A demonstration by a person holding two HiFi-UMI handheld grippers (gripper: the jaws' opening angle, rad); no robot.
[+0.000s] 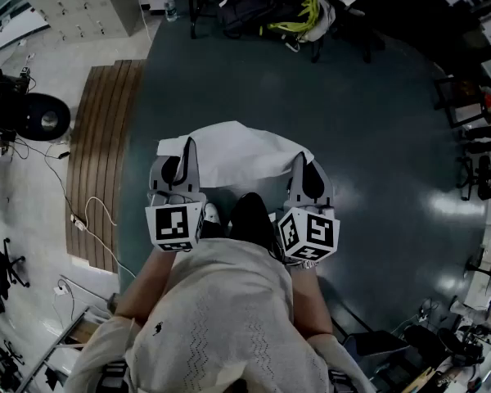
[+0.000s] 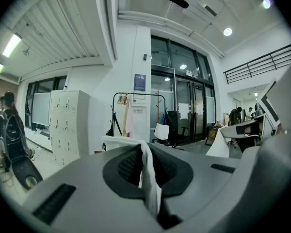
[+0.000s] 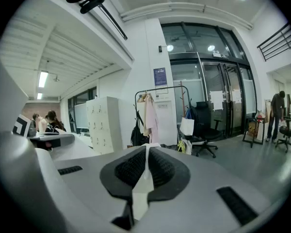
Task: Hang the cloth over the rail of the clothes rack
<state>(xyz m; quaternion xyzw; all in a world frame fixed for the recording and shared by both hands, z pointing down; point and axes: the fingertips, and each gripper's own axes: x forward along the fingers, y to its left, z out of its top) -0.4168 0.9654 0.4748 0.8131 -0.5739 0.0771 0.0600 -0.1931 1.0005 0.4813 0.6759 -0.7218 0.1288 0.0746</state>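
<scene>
You held the white cloth [image 1: 236,157] stretched between both tools: your left gripper [image 2: 144,153] was clamped shut on one edge, your right gripper [image 3: 145,158] on the other, with the clothes rack [image 3: 161,88] well ahead of both.

The head view is rendered dim and underexposed; a pale sheen is caught on the dark floor [image 1: 376,137]; both gripper views are brightly lit by ceiling lights [image 2: 227,31], bowed at the rim with blackened corners, the nearest surfaces softly blurred.
</scene>
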